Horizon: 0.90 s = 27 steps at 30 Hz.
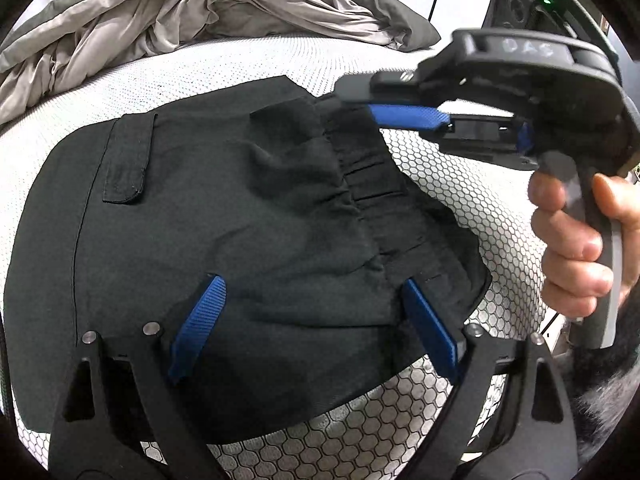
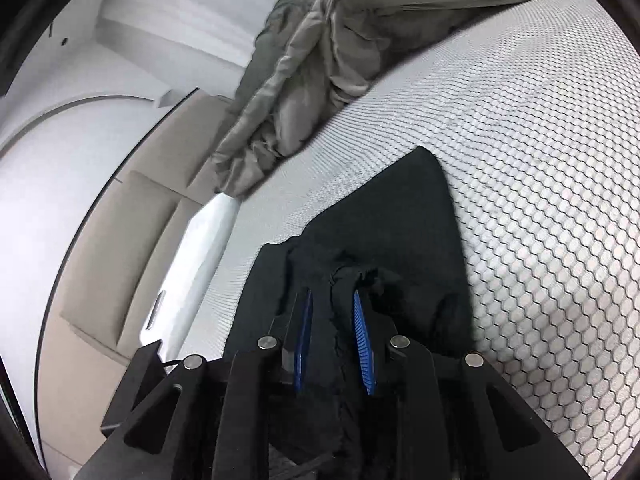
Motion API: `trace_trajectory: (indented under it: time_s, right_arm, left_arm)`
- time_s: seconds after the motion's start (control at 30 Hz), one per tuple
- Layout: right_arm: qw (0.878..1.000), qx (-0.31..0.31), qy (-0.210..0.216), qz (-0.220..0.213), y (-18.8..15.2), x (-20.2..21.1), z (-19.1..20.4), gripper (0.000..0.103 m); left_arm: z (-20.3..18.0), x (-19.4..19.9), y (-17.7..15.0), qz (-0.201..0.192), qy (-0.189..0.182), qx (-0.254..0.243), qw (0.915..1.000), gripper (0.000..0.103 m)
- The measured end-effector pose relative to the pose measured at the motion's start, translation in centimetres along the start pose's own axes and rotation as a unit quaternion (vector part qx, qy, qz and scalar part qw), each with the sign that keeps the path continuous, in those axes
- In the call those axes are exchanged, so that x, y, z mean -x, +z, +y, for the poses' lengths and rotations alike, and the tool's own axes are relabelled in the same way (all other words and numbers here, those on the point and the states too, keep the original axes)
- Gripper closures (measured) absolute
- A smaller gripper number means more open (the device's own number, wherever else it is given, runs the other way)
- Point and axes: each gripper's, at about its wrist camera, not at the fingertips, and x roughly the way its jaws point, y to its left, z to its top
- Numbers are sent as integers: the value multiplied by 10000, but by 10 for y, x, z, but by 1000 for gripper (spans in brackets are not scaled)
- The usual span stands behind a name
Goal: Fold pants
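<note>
The black pants [image 1: 240, 216] lie spread on the bed [image 1: 460, 400], in front of the crumpled grey blanket [image 1: 180, 12]. Over the pants' near edge, left of their elastic waistband [image 1: 372, 184], my left gripper [image 1: 312, 284] hovers with its fingers [image 1: 198, 328] spread wide, grasping nothing. At the waistband's far end, my right gripper [image 2: 330, 300] has its fingers [image 2: 362, 344] clenched on a bunched fold of the pants.

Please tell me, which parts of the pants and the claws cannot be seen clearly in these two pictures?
- Pants legs: left wrist view, cut off by the left edge and the left claw.
- Right claw tip: left wrist view, blurred; contact with the waistband unclear.
- Fabric between the pads: right wrist view, too dark to tell layers.
</note>
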Motion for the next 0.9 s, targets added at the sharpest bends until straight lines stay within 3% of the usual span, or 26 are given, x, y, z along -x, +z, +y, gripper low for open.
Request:
trace_trajectory:
  time_s: [0.1,0.2,0.3,0.4,0.63,0.73,0.83,0.9]
  right_arm:
    - [9995,4,-286,129,1,-14,-4,85]
    - [9983,-30,-575,67,2,-20,-11,98]
    - [9984,-116,-537,-104,5,-14,-10,99]
    - [9952,-123,-969,114,4,-23,-21,98]
    - [9984,-238,-467,220,1,-5,-21,79]
    - [9985,-179,-165,492,-12,-3,-19,79]
    - [9973,8,-180,712,-23,-9,-15,80]
    - [9973,127,-280,664,-27,-9,-13,98]
  left_arm:
    - [-1,0,-1,6,6,-17,10000,14]
    - [-2,1,-2,2,3,-10,10000,14]
    - [-3,1,-4,14,1,-32,10000,14]
    - [-5,0,-5,40,7,-82,10000,14]
    - [8,25,-3,-94,-307,58,9995,14]
    - [29,58,1,-533,-271,191,9980,14]
    - [57,79,3,-850,9,358,9957,14]
    - [83,87,2,-931,200,638,9934,14]
